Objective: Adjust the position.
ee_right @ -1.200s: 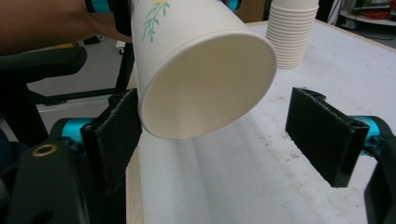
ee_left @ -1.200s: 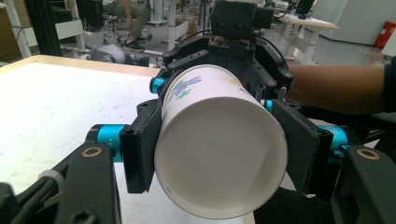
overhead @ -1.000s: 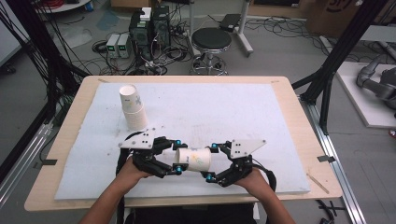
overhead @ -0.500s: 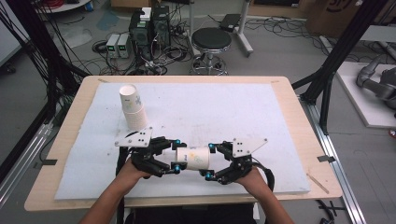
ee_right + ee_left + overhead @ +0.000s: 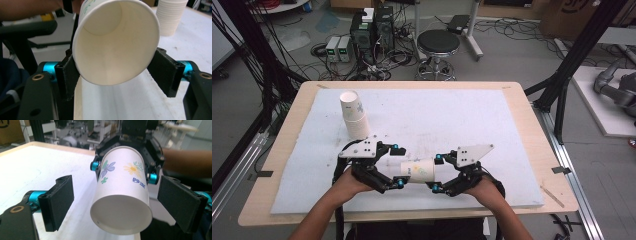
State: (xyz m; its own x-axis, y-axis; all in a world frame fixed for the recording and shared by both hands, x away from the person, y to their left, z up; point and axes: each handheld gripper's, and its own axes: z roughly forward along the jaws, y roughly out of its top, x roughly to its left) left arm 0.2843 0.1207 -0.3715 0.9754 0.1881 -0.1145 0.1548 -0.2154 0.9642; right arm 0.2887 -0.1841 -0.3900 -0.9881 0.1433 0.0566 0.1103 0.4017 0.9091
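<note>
1. Cup [image 5: 419, 170] lying level between both tongs, clear of the foam mat [image 5: 492, 130].
2. Left gripper [image 5: 117, 202] newly sprung wide, pads off the cup.
3. Right gripper [image 5: 116, 71] just closed, clamping the rim end.

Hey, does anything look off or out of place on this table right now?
Nothing spilled or damaged. The one oddity: a flowered paper cup lies sideways in mid-air, pinched at its rim end by the right gripper. The left gripper has just opened, its jaws standing clear of the cup. The cup stack stands upright.
</note>
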